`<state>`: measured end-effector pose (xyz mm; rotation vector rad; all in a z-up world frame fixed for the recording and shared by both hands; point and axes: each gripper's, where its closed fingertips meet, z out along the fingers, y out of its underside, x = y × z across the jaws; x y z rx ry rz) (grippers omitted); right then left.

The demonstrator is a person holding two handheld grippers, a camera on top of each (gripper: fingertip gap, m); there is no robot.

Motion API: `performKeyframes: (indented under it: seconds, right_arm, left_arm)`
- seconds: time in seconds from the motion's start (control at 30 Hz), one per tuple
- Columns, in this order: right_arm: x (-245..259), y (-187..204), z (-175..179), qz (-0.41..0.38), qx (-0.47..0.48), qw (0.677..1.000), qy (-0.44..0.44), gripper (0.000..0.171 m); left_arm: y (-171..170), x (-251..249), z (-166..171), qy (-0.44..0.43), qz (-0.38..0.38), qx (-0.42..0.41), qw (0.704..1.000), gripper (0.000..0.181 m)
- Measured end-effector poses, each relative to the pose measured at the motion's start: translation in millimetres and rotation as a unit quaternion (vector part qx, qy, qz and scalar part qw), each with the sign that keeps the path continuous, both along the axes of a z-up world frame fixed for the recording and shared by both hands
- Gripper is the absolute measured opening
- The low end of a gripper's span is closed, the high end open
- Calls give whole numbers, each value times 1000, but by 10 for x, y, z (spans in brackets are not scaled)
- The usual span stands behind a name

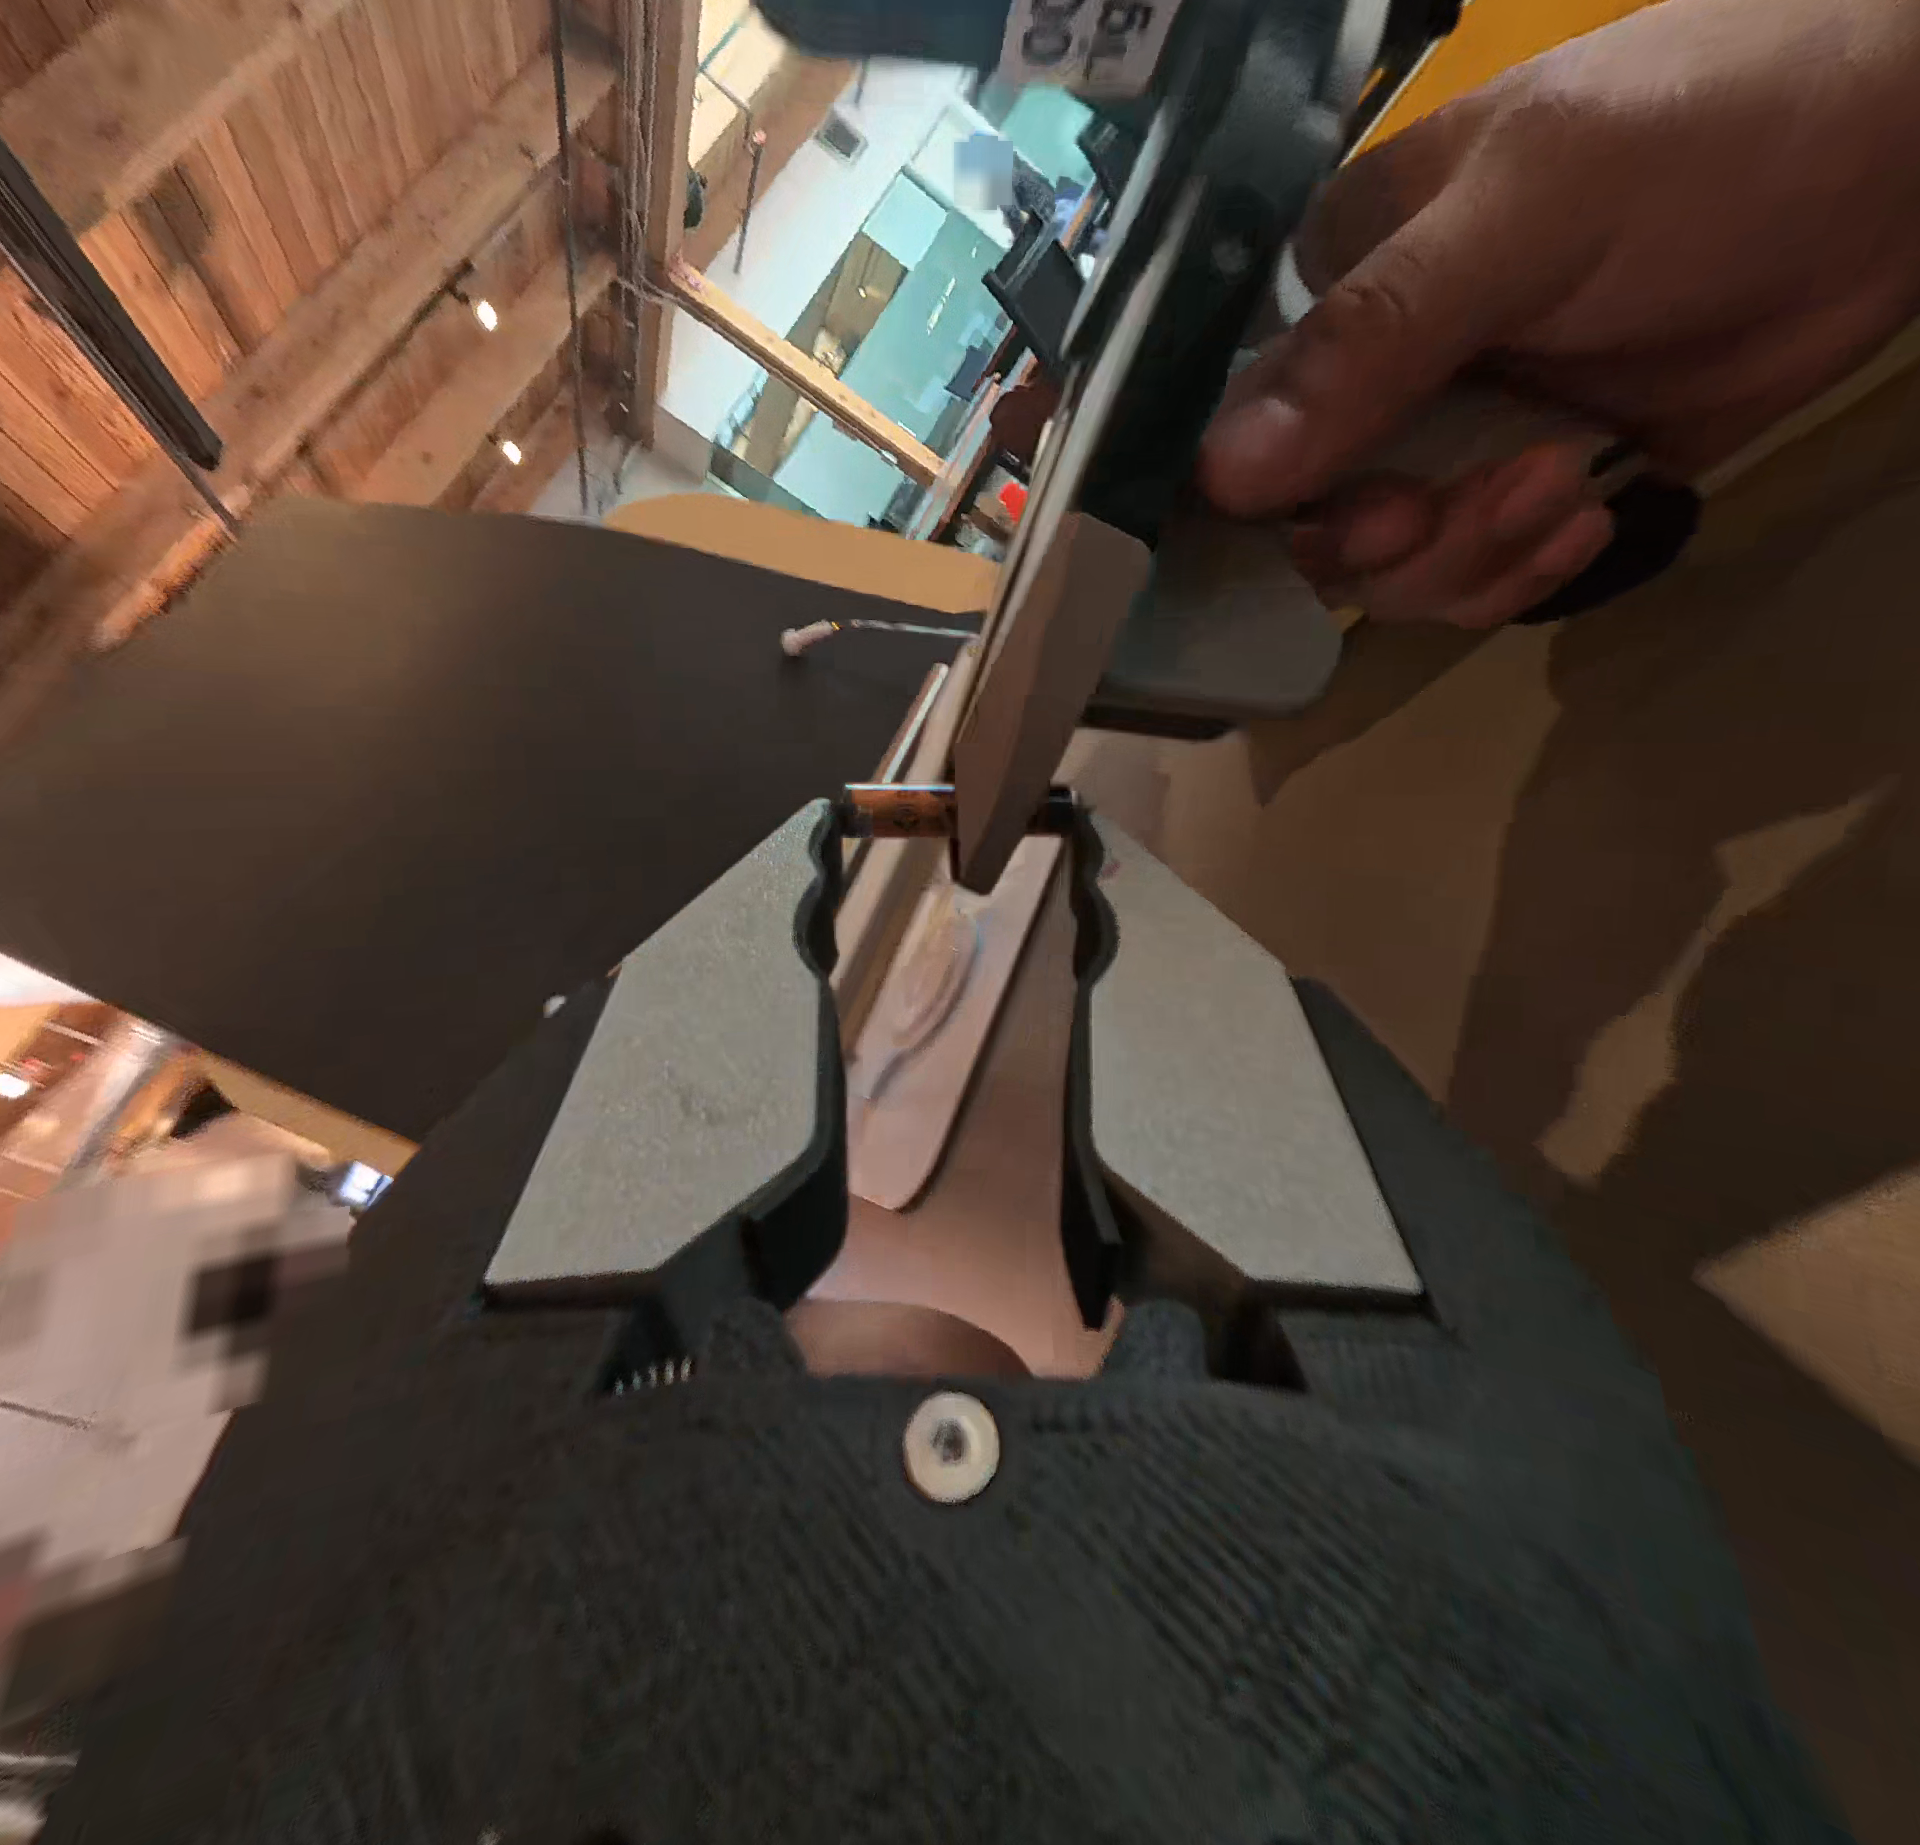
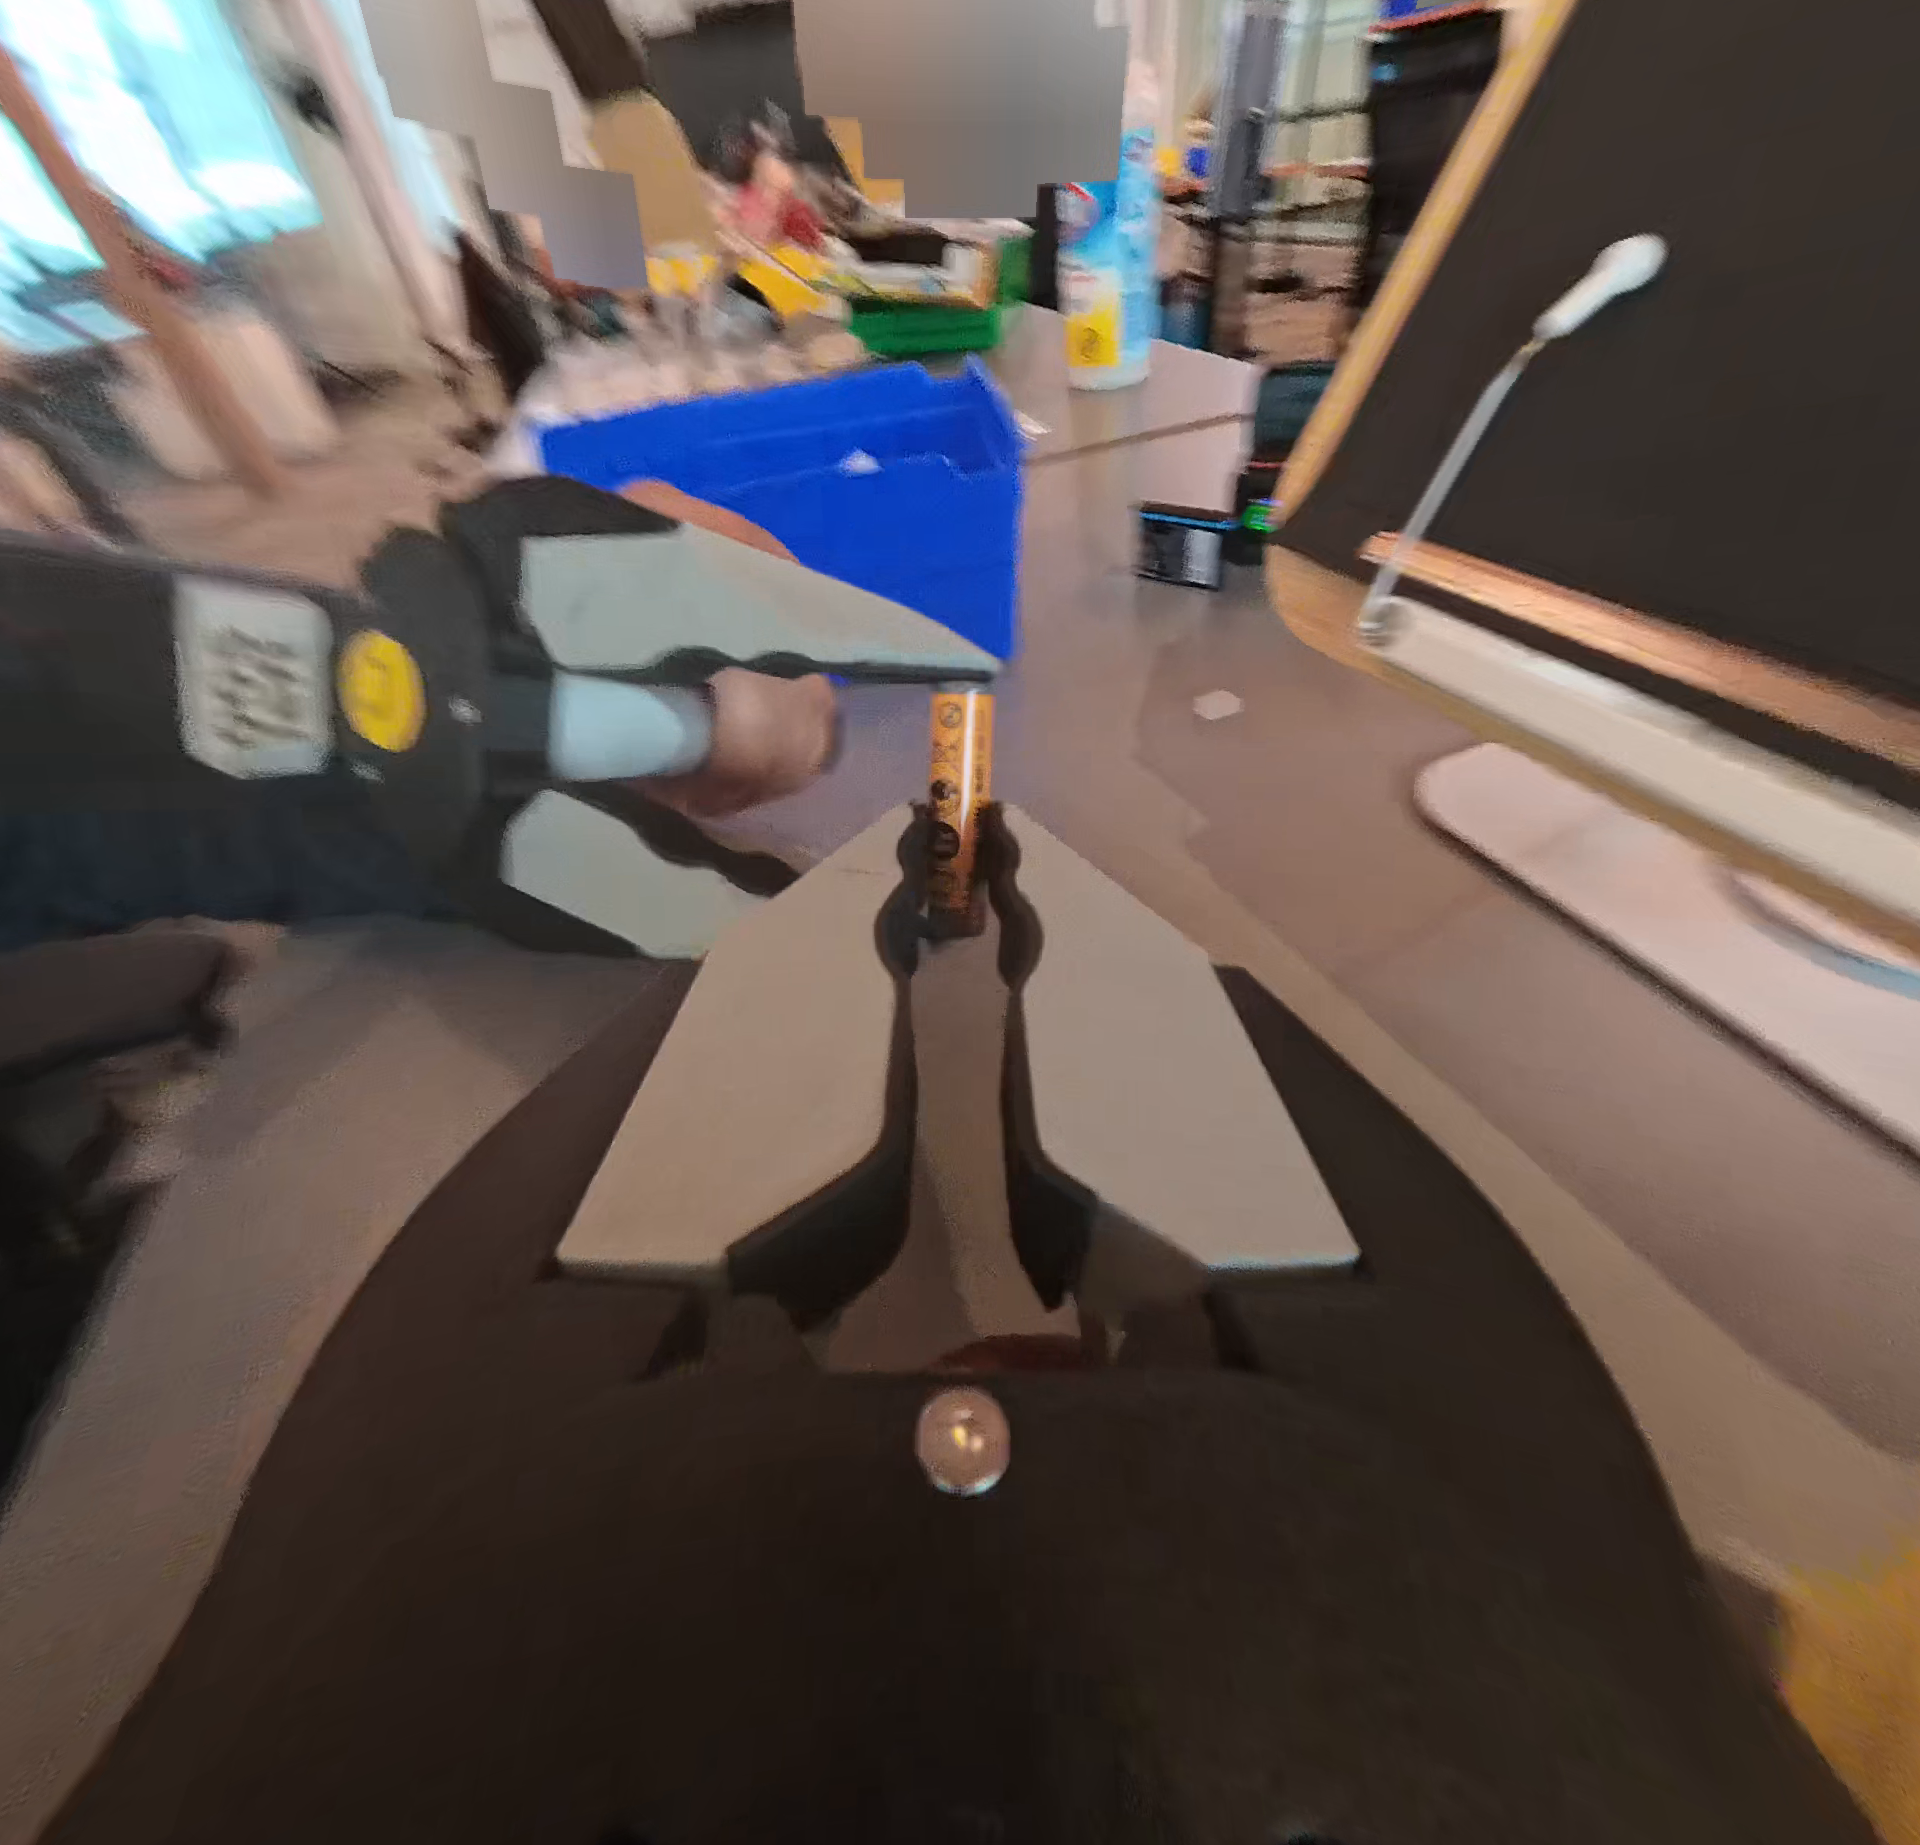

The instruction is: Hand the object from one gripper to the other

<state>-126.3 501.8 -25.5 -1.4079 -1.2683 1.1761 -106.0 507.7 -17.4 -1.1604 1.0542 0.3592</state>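
An orange-and-black battery (image 1: pixel 899 819) spans the tips of my left gripper (image 1: pixel 956 829); both of its ends touch the fingertips. My right gripper (image 1: pixel 982 845) comes in from above, held by a hand (image 1: pixel 1558 289), and is clamped across the battery's middle. In the right wrist view the battery (image 2: pixel 958 756) stands upright, and my right gripper (image 2: pixel 958 829) is shut on its lower half. The left gripper (image 2: pixel 894 787) reaches in from the left, with its upper finger (image 2: pixel 779 611) on the battery's top. Its lower fingertip is hidden.
A black board with a wooden rim (image 2: pixel 1714 289) stands on a white base (image 2: pixel 1558 829) at the right, with a white-tipped rod (image 2: pixel 1600 278) in front of it. A blue bin (image 2: pixel 810 486), a wipes canister (image 2: pixel 1112 309) and a small dark device (image 2: pixel 1179 548) sit on the grey table (image 2: pixel 1351 964).
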Motion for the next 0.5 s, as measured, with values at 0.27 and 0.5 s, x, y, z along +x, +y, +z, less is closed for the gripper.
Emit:
performKeyframes:
  seconds: [0.27,0.5]
  right_arm:
    - [99,236,-9,-156,400,896,-113,6]
    - [-37,44,-104,-123,525,832,-126,6]
  left_arm:
    - [-97,-187,-143,-335,-120,-417,836,41]
    - [-169,-117,-168,-366,-150,-471,788,34]
